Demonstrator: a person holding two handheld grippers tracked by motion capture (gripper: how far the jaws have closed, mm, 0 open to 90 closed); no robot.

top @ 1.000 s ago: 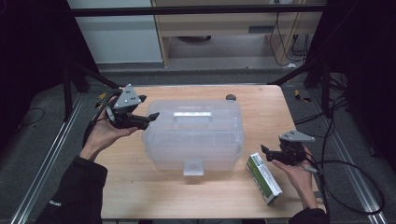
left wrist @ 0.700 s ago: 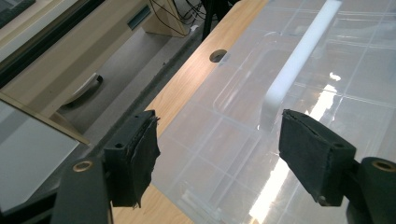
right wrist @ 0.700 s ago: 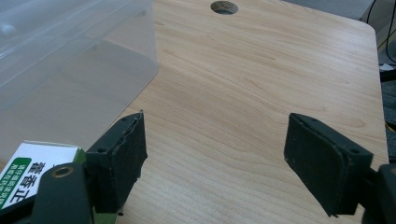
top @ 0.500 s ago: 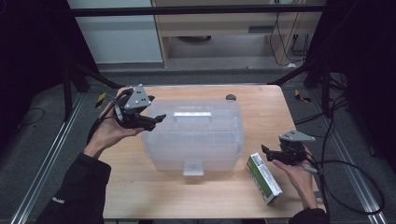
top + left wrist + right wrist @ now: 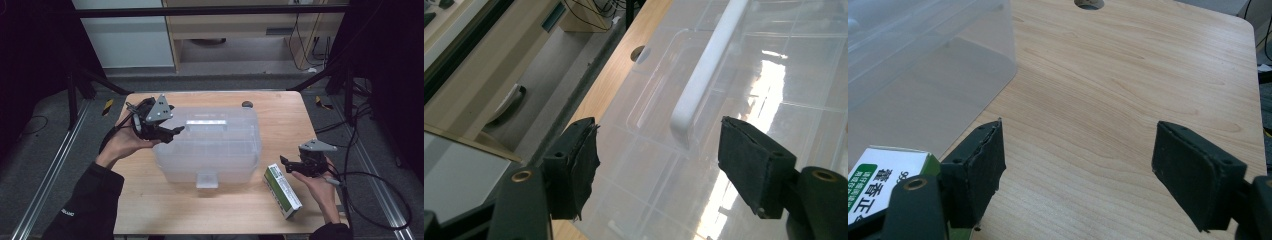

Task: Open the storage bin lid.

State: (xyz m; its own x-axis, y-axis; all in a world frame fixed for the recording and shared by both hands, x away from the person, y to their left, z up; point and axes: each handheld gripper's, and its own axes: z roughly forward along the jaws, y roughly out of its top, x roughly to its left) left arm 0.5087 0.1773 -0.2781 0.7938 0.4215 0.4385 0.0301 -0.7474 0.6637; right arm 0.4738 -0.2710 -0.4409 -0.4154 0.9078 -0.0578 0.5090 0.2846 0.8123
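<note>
A clear plastic storage box (image 5: 210,145) with a lid and a white handle (image 5: 206,123) stands in the middle of the wooden table (image 5: 280,115). My left gripper (image 5: 175,134) hovers over the lid's left edge and points at the handle. It is open, and its jaws have just been closing a little. In the left gripper view the handle's near end (image 5: 709,65) lies ahead of the left gripper (image 5: 659,165), untouched by the pads. My right gripper (image 5: 285,164) stands open at the front right, beside a green and white carton (image 5: 283,191) lying flat.
A round cable hole (image 5: 247,104) sits at the table's far edge behind the box. Bare wood stretches right of the box, ahead of the right gripper (image 5: 1078,170). The carton's corner (image 5: 878,175) sits by its left jaw. Cables trail off the right side.
My left gripper has moved right, from beside the box to over the lid's left edge. The right gripper and the carton have stayed put.
</note>
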